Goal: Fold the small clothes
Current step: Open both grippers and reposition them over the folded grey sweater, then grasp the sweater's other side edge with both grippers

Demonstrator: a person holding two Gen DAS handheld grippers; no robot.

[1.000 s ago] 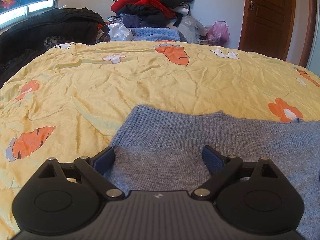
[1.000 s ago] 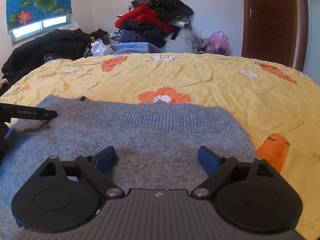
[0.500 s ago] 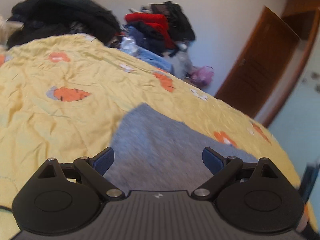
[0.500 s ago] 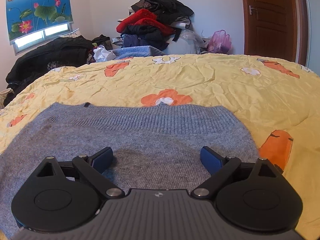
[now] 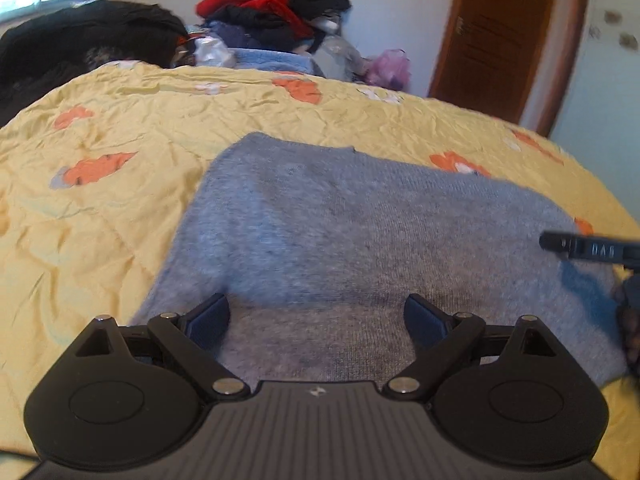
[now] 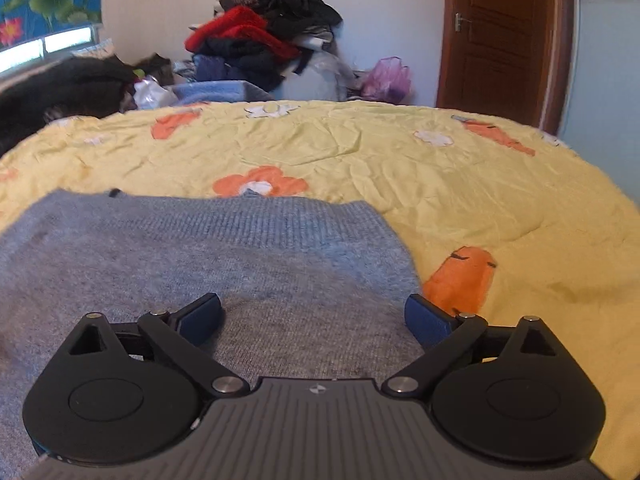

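Grey-blue knitted wool, a small sweater (image 5: pixel 360 220), lies spread flat on the yellow quilted bedspread with orange carrot and flower prints (image 6: pixel 400 152), ribbed hem toward the far side, so that its edges are reachable for folding. I hold my left gripper (image 5: pixel 316 312) low over the near left part of the sweater, jaws spread wide with nothing between them; the knit lies below and ahead of both pads. My right gripper (image 6: pixel 312 312) is likewise wide open and empty over the near right part, its right pad (image 6: pixel 426 320) near the sweater's right edge. Judgement: both positions suit taking opposite sides.
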